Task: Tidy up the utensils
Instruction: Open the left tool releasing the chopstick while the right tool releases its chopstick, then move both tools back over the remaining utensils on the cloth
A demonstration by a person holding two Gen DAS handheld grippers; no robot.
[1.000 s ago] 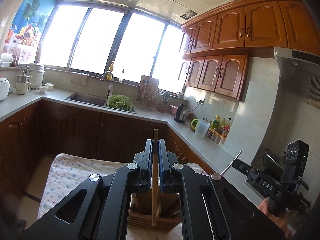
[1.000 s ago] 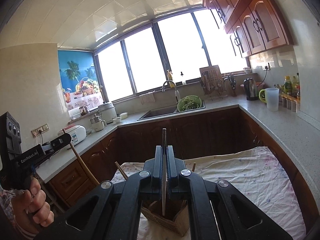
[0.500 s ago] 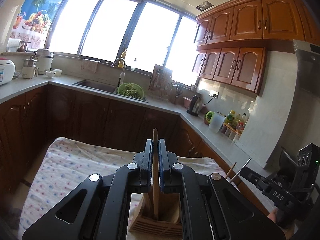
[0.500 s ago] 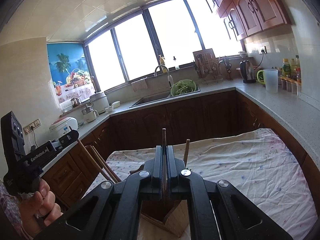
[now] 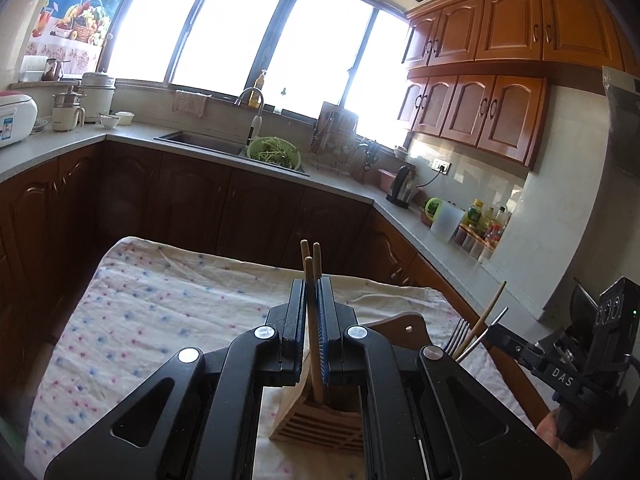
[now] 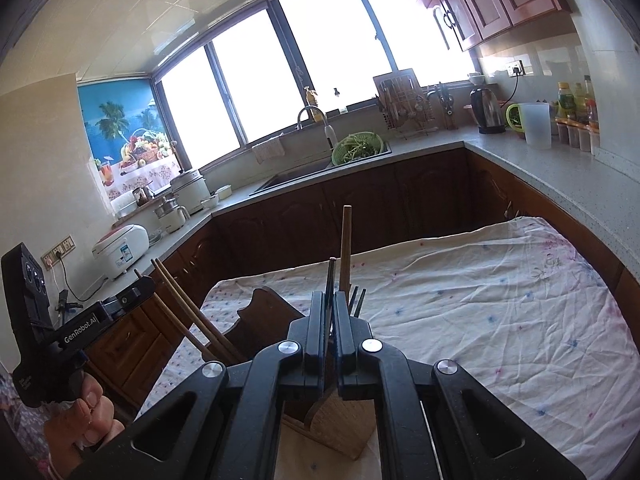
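Both tools are lowering utensils into the wooden holder point(image 5: 320, 420) on the cloth-covered desk point(image 5: 160, 304): the left tool point(image 5: 311, 316) is clamping a chopstick point(image 5: 310, 292), the right tool point(image 6: 330, 320) a thin metal utensil point(image 6: 330, 280), so releasing comes next.

Left gripper point(image 5: 311, 300) jaws clamp a chopstick point(image 5: 313, 320) above the wooden holder point(image 5: 320, 420).

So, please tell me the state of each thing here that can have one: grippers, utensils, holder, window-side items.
left gripper: shut on a wooden chopstick, its lower end in the holder
right gripper: shut on a thin dark utensil
wooden utensil holder: upright on the cloth, partly filled
fork: standing in the holder, tines up
tablecloth: spread, wrinkled
green colander: filled with greens
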